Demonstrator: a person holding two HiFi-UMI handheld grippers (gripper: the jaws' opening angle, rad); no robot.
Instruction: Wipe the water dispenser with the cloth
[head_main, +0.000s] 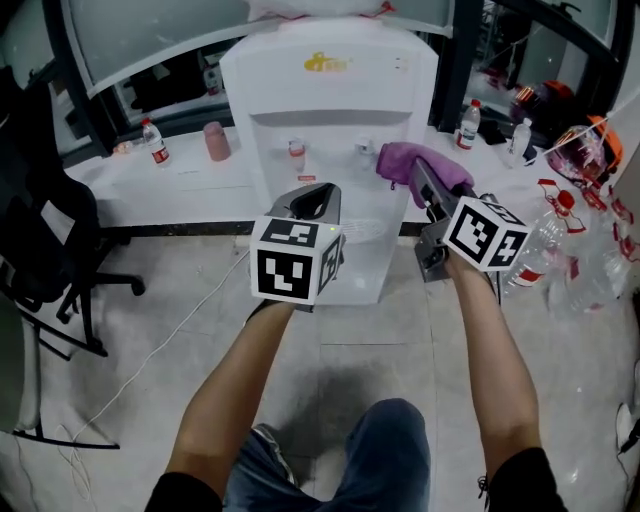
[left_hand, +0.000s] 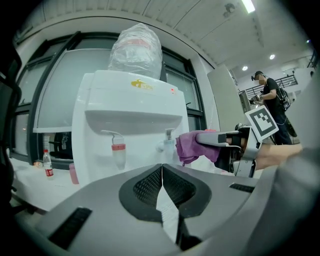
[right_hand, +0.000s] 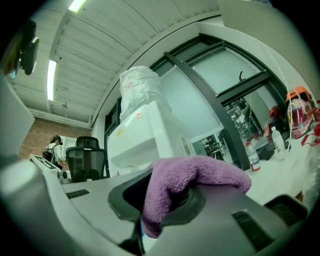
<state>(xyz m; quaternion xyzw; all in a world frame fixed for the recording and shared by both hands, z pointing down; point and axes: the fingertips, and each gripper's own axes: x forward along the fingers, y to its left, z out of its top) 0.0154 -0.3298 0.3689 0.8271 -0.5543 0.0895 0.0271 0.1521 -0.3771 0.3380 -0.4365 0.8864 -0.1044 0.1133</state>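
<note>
White water dispenser (head_main: 330, 110) seen from above, standing against a long white counter (head_main: 185, 185) on a pale tiled floor (head_main: 150, 350). An inverted water bottle wrapped in clear film (left_hand: 136, 50) sits on top of the dispenser. A black office chair (head_main: 45, 240) stands at the left edge, well apart from the dispenser. Clear plastic bottles (head_main: 545, 245) cluster at the right.

Left tongs (head_main: 315, 205), held low in front of the dispenser's recess: the two jaws are pressed together with nothing between them, as the left gripper view confirms (left_hand: 162, 167).

Right tongs (head_main: 422, 185), raised at the dispenser's right front: the jaws are clenched on a purple cloth (head_main: 415, 165), which drapes over their tips. The right gripper view shows the cloth (right_hand: 192, 177) bunched between the pads.

In the left gripper view the cloth (left_hand: 192, 147) hangs just beside the right-hand tap (left_hand: 167, 142); whether they touch cannot be told. The red tap (left_hand: 116, 147) is to its left.

On the counter, left of the dispenser: a pink cup (head_main: 216, 141) and a small red-labelled bottle (head_main: 155, 142).
</note>
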